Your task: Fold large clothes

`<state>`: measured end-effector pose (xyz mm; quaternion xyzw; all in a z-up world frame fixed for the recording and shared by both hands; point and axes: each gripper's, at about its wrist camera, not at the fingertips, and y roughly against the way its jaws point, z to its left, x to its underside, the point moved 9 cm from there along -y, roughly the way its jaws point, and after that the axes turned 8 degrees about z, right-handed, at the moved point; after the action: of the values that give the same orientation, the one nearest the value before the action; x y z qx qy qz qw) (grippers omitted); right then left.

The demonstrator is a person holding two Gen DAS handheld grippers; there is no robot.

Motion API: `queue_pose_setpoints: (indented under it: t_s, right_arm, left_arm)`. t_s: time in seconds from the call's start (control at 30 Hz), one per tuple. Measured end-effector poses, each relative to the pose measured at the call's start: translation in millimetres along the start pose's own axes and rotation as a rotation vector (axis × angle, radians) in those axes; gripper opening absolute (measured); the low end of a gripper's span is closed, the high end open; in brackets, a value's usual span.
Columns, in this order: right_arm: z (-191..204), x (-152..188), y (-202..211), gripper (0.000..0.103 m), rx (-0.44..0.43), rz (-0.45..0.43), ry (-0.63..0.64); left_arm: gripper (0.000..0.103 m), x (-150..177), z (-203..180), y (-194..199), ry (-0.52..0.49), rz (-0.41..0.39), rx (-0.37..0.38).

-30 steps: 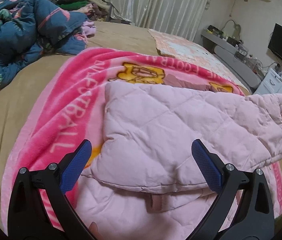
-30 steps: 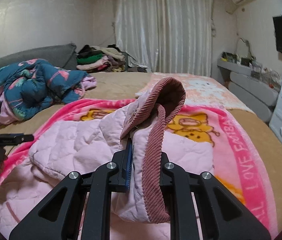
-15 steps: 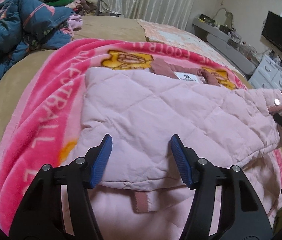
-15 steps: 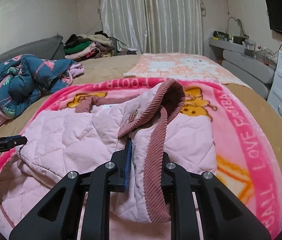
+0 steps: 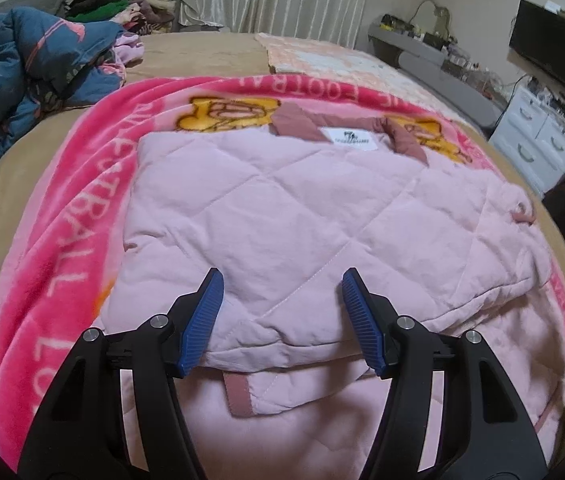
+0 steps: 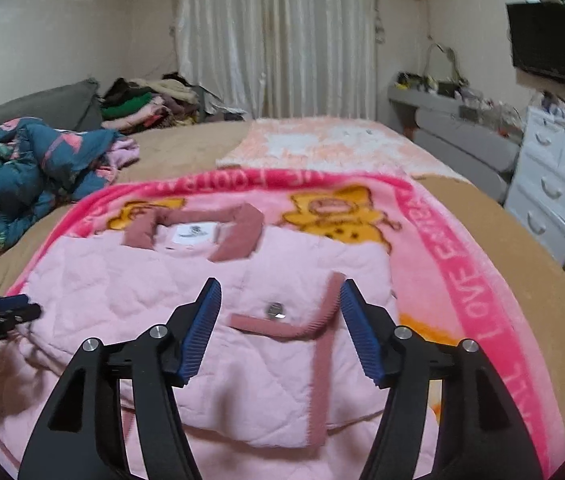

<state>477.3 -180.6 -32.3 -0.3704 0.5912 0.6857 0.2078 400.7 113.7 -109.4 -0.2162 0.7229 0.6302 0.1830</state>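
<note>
A pale pink quilted jacket (image 5: 282,208) with a dusty-rose corduroy collar (image 5: 402,136) lies flat on a bright pink cartoon blanket (image 5: 62,208) on the bed. Its sides are folded over the middle. My left gripper (image 5: 282,296) is open and empty just above the jacket's near folded edge. In the right wrist view the jacket (image 6: 130,288) shows its collar (image 6: 238,240), a corduroy-trimmed flap (image 6: 318,320) and a metal snap (image 6: 275,309). My right gripper (image 6: 280,304) is open and empty above that flap. The left gripper's tips (image 6: 6,308) show at the left edge.
A crumpled dark blue floral quilt (image 5: 22,64) lies at the bed's left. A pile of clothes (image 6: 142,104) sits at the far end by the curtains. A white drawer unit (image 6: 558,184), a grey shelf and a wall television stand to the right.
My right gripper has let go of the corduroy-trimmed flap and opened; the flap now lies flat on the jacket. My left gripper moved forward over the jacket, staying open.
</note>
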Motion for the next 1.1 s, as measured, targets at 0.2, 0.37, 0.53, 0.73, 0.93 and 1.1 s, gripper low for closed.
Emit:
queue_pose_setpoints:
  t_s: [0.2, 0.37, 0.53, 0.73, 0.93, 1.1]
  right_arm:
    - [57.7, 12.2, -9.3, 0.064, -0.106, 0.069, 0.101]
    - [86.8, 34.5, -33.6, 0.066, -0.134, 0.172, 0.144]
    - [80.1, 56.4, -62.3, 0.068, -0.109, 0.293, 0.117]
    - [75.9, 69.9, -80.5, 0.068, -0.111, 0.325, 0.093]
    - [72.3, 70.2, -78.8, 0.068, -0.126, 0.339, 0.056]
    - [71.4, 63.2, -68.2, 0.076, -0.176, 0.331, 0.019]
  left_arm:
    - [0.055, 8.4, 3.3, -14.4, 0.004, 0.034, -0.005]
    - [0.056, 10.7, 4.2, -17.8, 0.001, 0.038, -0.011]
    - [0.056, 11.3, 3.6, -18.8, 0.001, 0.038, -0.010]
    - [0.056, 12.1, 2.4, -20.4, -0.006, 0.040, -0.008]
    - [0.056, 11.4, 1.7, -19.8, -0.004, 0.041, -0.007]
    - [0.059, 10.3, 1.3, -14.6, 0.015, 0.045, 0.011]
